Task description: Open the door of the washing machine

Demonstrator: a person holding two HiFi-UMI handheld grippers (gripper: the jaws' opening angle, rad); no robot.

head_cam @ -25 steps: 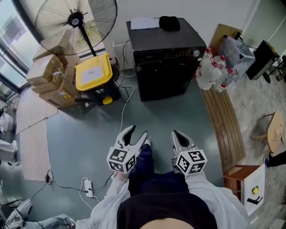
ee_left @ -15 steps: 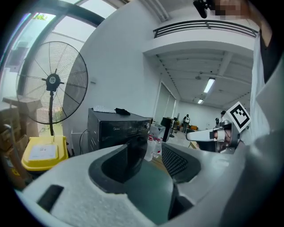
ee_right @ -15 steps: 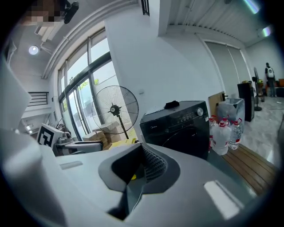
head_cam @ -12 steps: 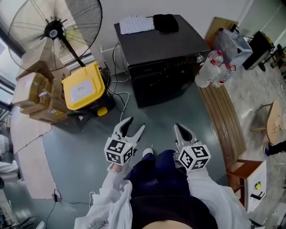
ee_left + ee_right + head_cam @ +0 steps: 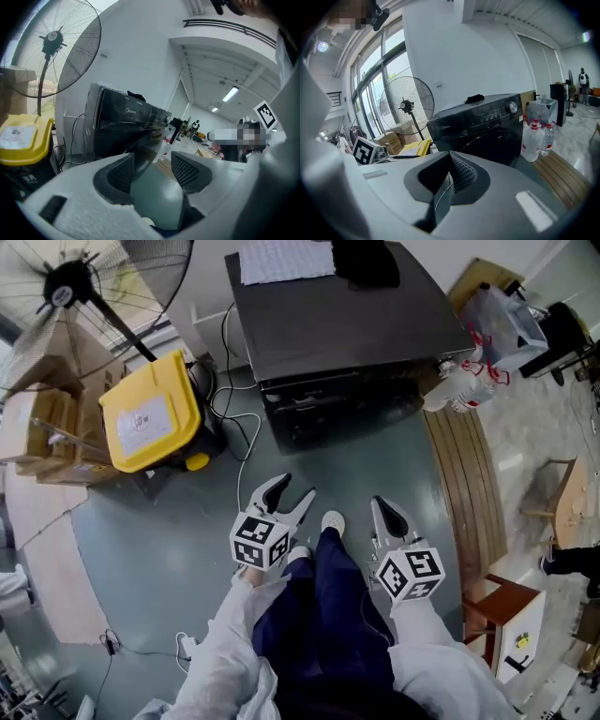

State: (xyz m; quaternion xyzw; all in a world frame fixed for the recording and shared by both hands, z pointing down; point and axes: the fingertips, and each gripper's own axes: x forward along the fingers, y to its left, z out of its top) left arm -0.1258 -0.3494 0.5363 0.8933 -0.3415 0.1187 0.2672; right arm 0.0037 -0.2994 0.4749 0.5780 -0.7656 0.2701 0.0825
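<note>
Only approaching, with the front-loading washing machine (image 5: 347, 324) at 12 o'clock, door (image 5: 337, 413) shut, left gripper (image 5: 292, 491) gaping, right gripper (image 5: 382, 509) seemingly pinched together (both empty); next, step closer and catch the door's edge.

A grey-green floor (image 5: 159, 549) fills the near and middle ground and gives way to pale tiling (image 5: 530, 427) at the far right. A slatted wooden board (image 5: 464, 493) lies along that edge, with clear water bottles (image 5: 459, 390) at its far end. At the far left stand a large pedestal fan (image 5: 66, 287), cardboard boxes (image 5: 37, 427) and a yellow-lidded bin (image 5: 150, 423). A white power strip (image 5: 184, 645) lies near left. The far wall (image 5: 454, 51) is white. Tall windows (image 5: 389, 56) on the left let in daylight, and what look like strip lights (image 5: 230, 93) run along the ceiling.
</note>
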